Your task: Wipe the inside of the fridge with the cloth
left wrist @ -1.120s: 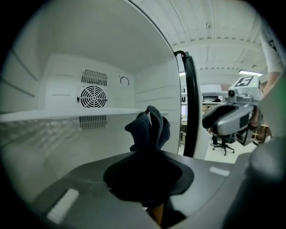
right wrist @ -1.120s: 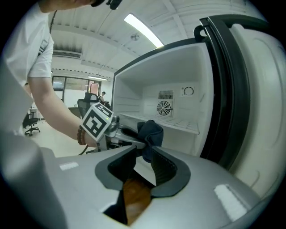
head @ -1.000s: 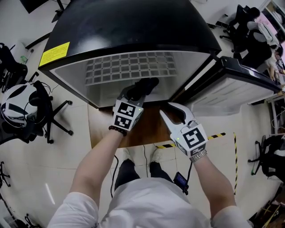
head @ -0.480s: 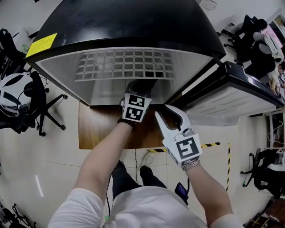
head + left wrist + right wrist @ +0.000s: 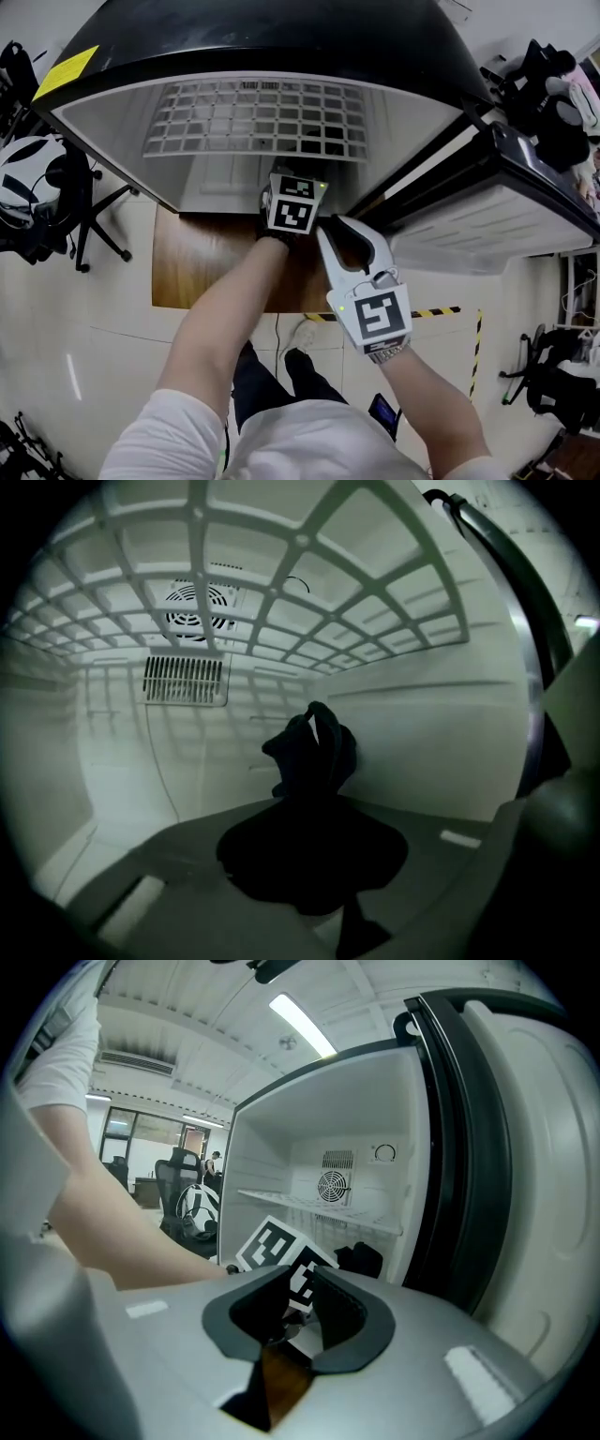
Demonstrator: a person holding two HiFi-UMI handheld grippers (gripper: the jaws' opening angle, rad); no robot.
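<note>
White short-sleeve tee (image 5: pixel 319 445); dark trousers (image 5: pixel 267 370) & white shoe (image 5: pixel 302 335) just above tee. R gripper (image 5: pixel 342 236) light grey w/ b&w marker cube (image 5: pixel 380 317), green light (image 5: pixel 344 305), metal wristband (image 5: pixel 384 352).

The head view looks steeply down from above the person's shoulders onto the black top of the fridge (image 5: pixel 281 37), the wire shelf (image 5: pixel 253 117) in its open mouth and the open door (image 5: pixel 506 202) to the right. The left gripper view sits inside the fridge, low and near, facing the back wall and its round fan (image 5: pixel 199 604), with the cloth (image 5: pixel 314 761) close ahead. The right gripper view looks roughly level from just outside the opening into the compartment. Both gripper views share the fan, shelf and cloth; the head view shares the shelf
</note>
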